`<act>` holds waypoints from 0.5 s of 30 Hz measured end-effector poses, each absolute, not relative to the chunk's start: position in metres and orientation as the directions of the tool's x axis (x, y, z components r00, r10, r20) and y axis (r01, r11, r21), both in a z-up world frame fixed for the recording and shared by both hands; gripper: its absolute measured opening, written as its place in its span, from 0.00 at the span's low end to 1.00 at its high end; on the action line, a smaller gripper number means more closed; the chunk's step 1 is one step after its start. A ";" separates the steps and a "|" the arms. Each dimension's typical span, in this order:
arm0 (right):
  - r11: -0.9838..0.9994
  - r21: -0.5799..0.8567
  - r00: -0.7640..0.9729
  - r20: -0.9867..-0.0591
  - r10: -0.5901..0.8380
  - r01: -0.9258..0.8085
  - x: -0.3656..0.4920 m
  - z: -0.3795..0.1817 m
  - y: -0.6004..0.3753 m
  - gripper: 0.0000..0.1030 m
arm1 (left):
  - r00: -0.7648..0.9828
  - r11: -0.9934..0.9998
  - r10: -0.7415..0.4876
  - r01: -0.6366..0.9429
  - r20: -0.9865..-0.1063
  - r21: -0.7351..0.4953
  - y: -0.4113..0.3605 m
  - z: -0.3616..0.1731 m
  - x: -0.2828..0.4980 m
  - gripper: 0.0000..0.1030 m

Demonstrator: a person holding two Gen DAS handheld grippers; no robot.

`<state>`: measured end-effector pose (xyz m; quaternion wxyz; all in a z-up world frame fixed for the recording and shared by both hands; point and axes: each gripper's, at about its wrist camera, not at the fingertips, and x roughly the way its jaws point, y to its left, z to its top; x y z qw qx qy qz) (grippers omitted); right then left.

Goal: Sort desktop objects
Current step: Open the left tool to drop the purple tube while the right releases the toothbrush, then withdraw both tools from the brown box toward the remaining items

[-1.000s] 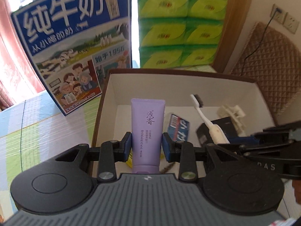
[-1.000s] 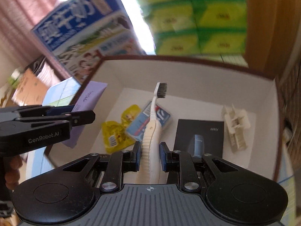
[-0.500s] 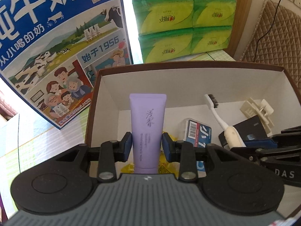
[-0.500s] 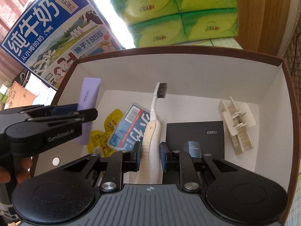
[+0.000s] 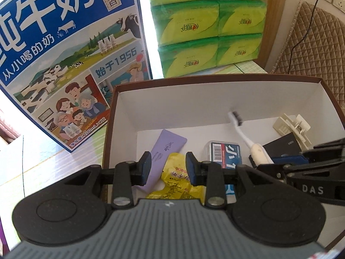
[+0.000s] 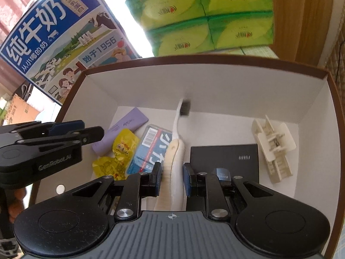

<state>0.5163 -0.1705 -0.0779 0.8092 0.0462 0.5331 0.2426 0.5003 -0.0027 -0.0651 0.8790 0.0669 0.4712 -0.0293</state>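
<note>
Box (image 6: 336, 116): brown rim, white inside, open top; landmark for all below.
Left claw (image 5: 168, 168): over box's near-left part, fingers apart, nothing btwn them.
Purple tube (image 5: 163, 153): flat on box floor, near left wall, tilted; partly behind left claw's left finger in left view.
Yellow packet (image 6: 120, 153): on box floor, just beside tube, edge overlapping it.
Right claw (image 6: 171, 178): inside box, near-centre; fingers spread either side of toothbrush handle. Gap shows on left side, so not clamped tight; right-side contact – can't tell.
Toothbrush (image 6: 175, 151): white, in box middle, bristle end w/ dark bristles up toward back wall, blurred; handle btwn right claw's fingers.
Blue card (image 6: 148, 151): barcode, on floor btwn packet and toothbrush.
Black case (image 6: 228, 157): box floor, right of toothbrush.
Cream clip (image 6: 273, 146): box's right side, by right wall.
Milk carton (image 5: 64, 49): outside box, behind its left corner.
Green tissue packs (image 5: 209, 21): stacked behind box's back wall.
</note>
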 end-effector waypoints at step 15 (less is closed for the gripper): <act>0.839 0.228 0.417 -0.785 0.459 -0.494 0.475 -0.049 -0.184 0.92 | 0.597 0.994 -0.019 0.096 -0.802 0.049 0.011 -0.039 0.464 0.67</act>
